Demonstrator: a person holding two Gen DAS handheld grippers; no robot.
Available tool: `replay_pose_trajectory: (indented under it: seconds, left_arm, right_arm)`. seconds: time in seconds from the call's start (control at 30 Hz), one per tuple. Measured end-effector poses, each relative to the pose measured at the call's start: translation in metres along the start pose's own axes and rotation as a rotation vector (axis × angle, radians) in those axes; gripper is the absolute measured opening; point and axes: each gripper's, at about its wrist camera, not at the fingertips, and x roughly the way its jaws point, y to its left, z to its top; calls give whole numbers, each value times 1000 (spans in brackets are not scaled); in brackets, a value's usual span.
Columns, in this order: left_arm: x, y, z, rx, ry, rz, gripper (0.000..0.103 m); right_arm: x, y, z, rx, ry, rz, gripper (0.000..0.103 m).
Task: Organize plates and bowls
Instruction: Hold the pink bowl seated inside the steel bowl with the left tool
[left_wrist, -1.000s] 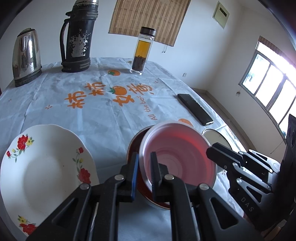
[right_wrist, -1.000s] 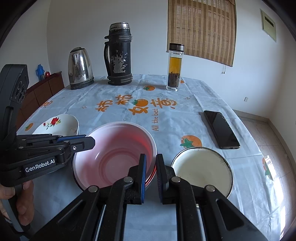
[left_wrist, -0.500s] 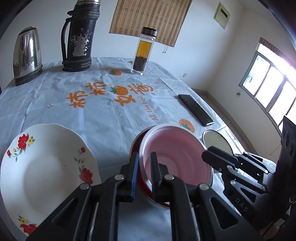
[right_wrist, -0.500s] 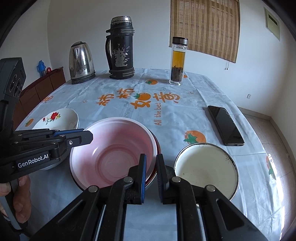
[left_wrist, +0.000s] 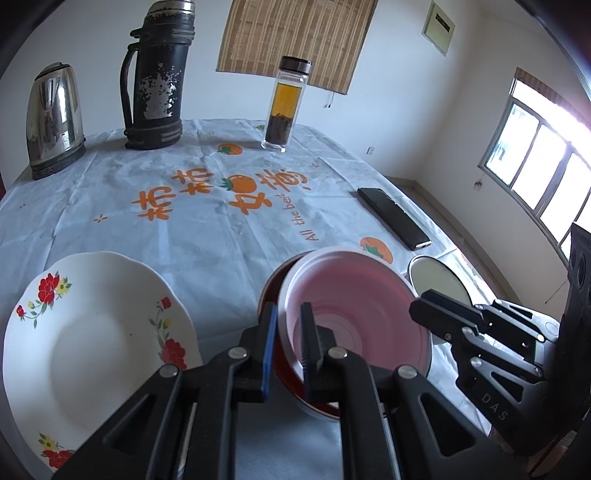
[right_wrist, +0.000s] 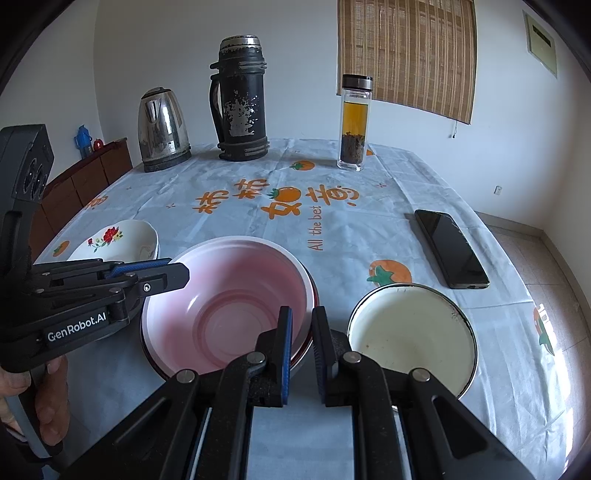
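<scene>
A pink bowl (left_wrist: 354, 295) (right_wrist: 229, 291) sits nested in a dark red bowl (left_wrist: 271, 291) (right_wrist: 314, 295) near the table's front. My left gripper (left_wrist: 288, 347) (right_wrist: 177, 271) is shut on the pink bowl's left rim. My right gripper (right_wrist: 301, 347) (left_wrist: 419, 308) straddles the two bowls' right rims with its jaws a little apart. A white flowered plate (left_wrist: 88, 339) (right_wrist: 118, 240) lies to the left. A cream enamel plate (right_wrist: 410, 332) (left_wrist: 439, 280) lies to the right.
A steel kettle (right_wrist: 162, 129), a black thermos (right_wrist: 240, 99) and a glass tea bottle (right_wrist: 354, 122) stand at the table's far side. A black phone (right_wrist: 450, 247) lies at the right. The table's front edge is close below the bowls.
My right gripper's jaws have opened a little around the bowl rims. Both views have pulled back slightly from the table. The bowls stay in place.
</scene>
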Motion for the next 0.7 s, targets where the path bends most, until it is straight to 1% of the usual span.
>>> replay_pose_trajectory:
  seconds: [0.2,0.47,0.7]
  left_arm:
    - [2,3,1,-12,-7,-20,9]
    - [3,2,0,-1,-21,3,9]
    - [3,1,0,4,-25,7,10]
  right_arm:
    - [-1,-1,-2,5,3,3,13]
    - [-2,-1,-3,7,4,14,13]
    - [-2,0,-4,9,3,15,13]
